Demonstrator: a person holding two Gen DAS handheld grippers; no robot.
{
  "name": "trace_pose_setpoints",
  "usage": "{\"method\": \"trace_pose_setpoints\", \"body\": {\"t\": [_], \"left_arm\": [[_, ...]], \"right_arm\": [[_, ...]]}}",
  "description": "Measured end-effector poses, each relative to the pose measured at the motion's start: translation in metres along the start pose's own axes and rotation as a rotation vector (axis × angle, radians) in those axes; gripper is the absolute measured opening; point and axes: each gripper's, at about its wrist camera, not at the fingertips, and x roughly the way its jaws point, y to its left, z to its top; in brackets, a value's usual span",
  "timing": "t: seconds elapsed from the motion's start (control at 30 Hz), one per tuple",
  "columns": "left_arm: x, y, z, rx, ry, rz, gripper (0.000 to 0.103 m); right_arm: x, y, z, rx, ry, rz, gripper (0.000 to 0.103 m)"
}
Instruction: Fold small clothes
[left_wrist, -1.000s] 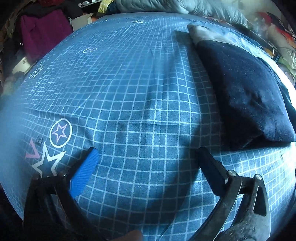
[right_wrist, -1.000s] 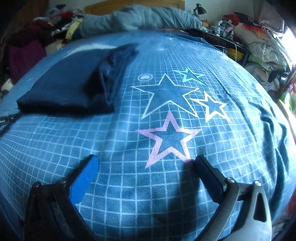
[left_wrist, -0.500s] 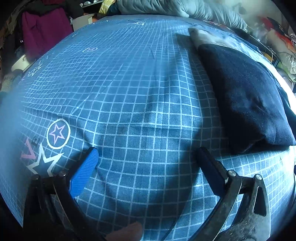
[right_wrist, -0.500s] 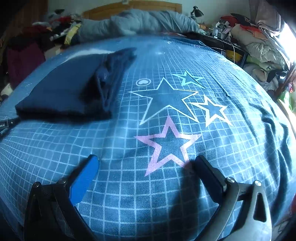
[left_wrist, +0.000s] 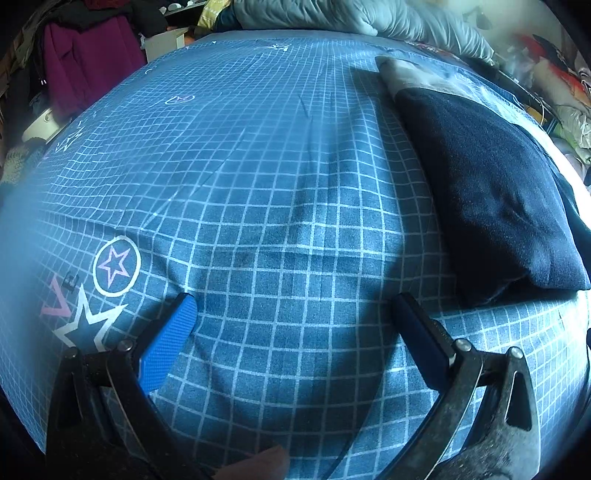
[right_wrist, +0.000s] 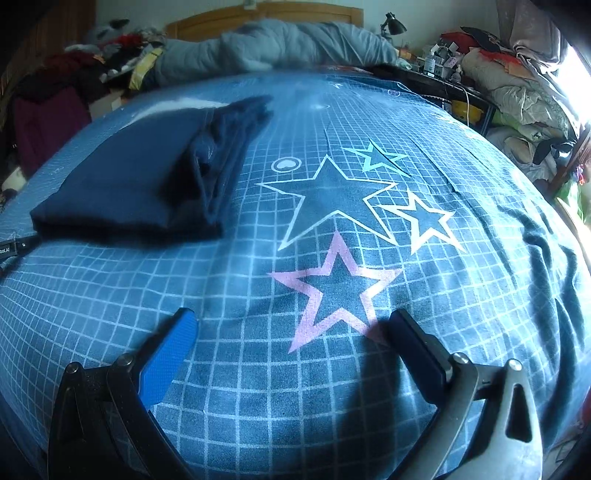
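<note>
Hovering with jaws spread and empty, the left gripper (left_wrist: 295, 321) and right gripper (right_wrist: 291, 332) have barely drifted, leaving the folded navy-blue fabric garment (right_wrist: 125, 181) apparently finished on the blue grid-patterned bed sheet (left_wrist: 258, 184).

My left gripper (left_wrist: 295, 317) and right gripper (right_wrist: 293, 328) look alike: black, scuffed metal arms joined by silver screws, each with a textured bright blue pad on the left finger (left_wrist: 168, 347) and a dark one on the right finger (right_wrist: 417, 350).
</note>
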Motion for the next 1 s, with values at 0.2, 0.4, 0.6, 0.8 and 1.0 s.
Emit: {"method": "trace_pose_setpoints", "body": {"t": [0.2, 0.4, 0.6, 0.8, 1.0], "left_arm": [[0.0009, 0.0000, 0.0003, 0.001, 0.000, 0.002, 0.103], [0.0011, 0.0007, 0.0001, 0.000, 0.001, 0.000, 0.103], [-0.0001, 0.0009, -0.0001, -0.005, 0.000, -0.007, 0.103], [-0.0010, 0.0004, -0.0002, -0.006, 0.001, -0.007, 0.103], [-0.0007, 0.0009, 0.0002, -0.005, 0.001, -0.006, 0.103]], "right_arm": [[-0.0003, 0.0004, -0.0003, -0.001, 0.000, 0.000, 0.103], [0.0018, -0.0003, 0.0005, -0.006, -0.004, 0.001, 0.103], [0.0017, 0.0008, -0.0008, -0.015, -0.012, 0.001, 0.103], [0.0016, 0.0006, -0.0011, -0.015, -0.012, 0.003, 0.103], [0.0017, 0.0007, -0.0011, -0.015, -0.012, 0.003, 0.103]]}}
